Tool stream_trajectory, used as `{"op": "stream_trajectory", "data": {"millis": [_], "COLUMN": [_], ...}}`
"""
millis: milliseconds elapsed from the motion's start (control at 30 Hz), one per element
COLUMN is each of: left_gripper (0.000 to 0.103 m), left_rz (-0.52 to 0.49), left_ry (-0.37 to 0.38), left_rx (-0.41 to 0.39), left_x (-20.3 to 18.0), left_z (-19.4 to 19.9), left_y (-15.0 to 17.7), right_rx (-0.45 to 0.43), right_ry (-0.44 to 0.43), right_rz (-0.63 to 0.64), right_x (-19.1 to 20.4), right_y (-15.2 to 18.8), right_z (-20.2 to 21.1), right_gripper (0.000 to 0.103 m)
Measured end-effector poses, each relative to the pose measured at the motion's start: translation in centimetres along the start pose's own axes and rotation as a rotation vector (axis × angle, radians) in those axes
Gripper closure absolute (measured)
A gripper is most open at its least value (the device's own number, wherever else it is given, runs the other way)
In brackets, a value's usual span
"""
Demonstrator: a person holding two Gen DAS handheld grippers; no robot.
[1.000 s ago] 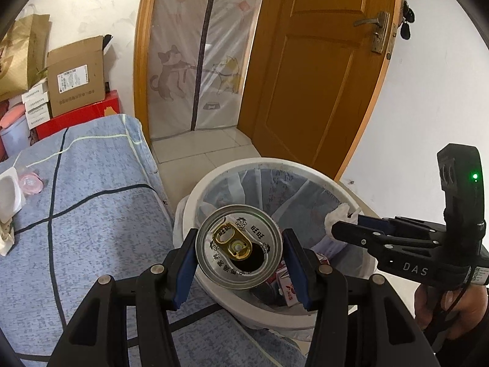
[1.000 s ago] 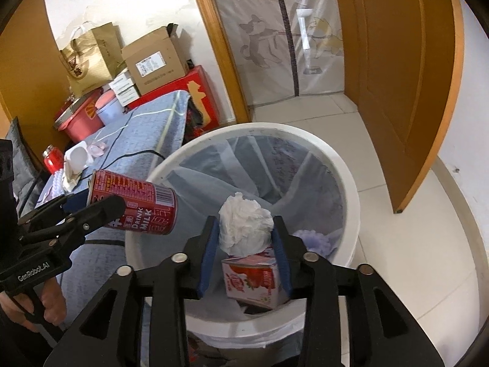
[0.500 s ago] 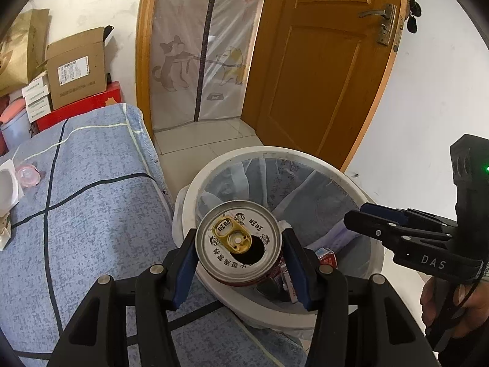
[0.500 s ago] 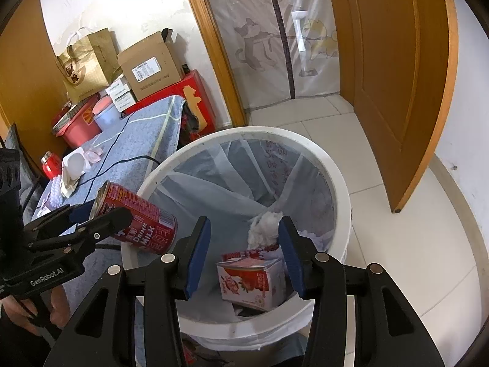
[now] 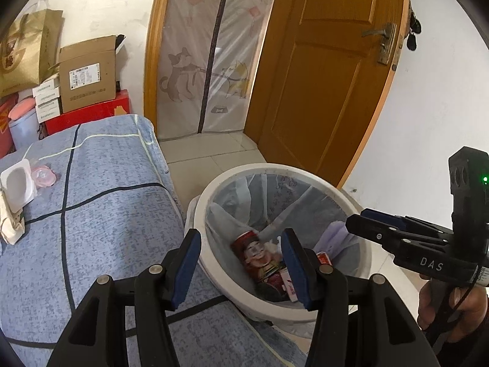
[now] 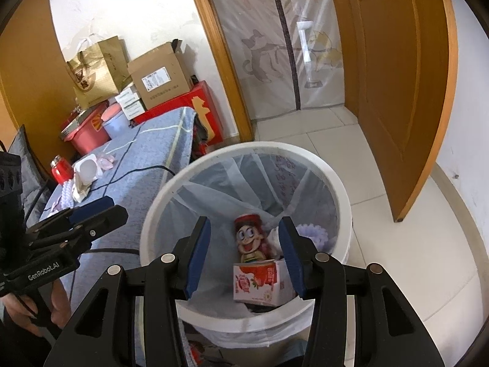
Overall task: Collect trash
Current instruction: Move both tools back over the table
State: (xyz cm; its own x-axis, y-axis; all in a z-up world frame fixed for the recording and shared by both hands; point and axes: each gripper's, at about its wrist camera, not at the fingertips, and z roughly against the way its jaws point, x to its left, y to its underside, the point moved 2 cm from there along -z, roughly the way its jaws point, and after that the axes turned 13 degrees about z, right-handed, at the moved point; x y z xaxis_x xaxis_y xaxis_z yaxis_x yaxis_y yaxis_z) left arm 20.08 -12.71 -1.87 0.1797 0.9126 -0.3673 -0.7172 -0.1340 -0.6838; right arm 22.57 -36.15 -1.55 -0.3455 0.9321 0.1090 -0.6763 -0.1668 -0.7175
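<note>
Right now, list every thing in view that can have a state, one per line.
left tongs: open, empty, above the bin's near rim
right tongs: open, empty, over the bin
trash bin: upright, lined with a bag, partly filled
red can: inside the bin, leaning
milk carton: inside the bin, on its side
wooden door: open
white cup: on the bed, empty, tipped over

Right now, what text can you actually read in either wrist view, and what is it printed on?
"DAS": side of the right gripper.
"GenRobot.AI": side of the left gripper.
Red can in the trash bin: cartoon face only, no text legible.
Milk carton: print blurred.
Cardboard box label: too small.
</note>
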Motion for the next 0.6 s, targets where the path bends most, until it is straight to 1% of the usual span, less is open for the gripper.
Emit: {"op": "stream_trajectory", "data": {"millis": [300,600], "left_gripper": [0.049,0.049], "left_rz": [0.037,0.071], "left_ry": [-0.006,-0.062], "left_rx": [-0.038,-0.095], "left_x": [1.4,3.6], "left_z": [3.1,7.2], "left_y": [0.7,1.6], "right_rx": [-0.019,-0.044], "right_ry": [-0.024,-0.082], "right_rz": [0.054,0.134], "right_x": [3.1,7.6], "right_y": [-0.1,-0.4], "right_z": [1.7,2.9], "right_gripper": [0.056,0.056]}}
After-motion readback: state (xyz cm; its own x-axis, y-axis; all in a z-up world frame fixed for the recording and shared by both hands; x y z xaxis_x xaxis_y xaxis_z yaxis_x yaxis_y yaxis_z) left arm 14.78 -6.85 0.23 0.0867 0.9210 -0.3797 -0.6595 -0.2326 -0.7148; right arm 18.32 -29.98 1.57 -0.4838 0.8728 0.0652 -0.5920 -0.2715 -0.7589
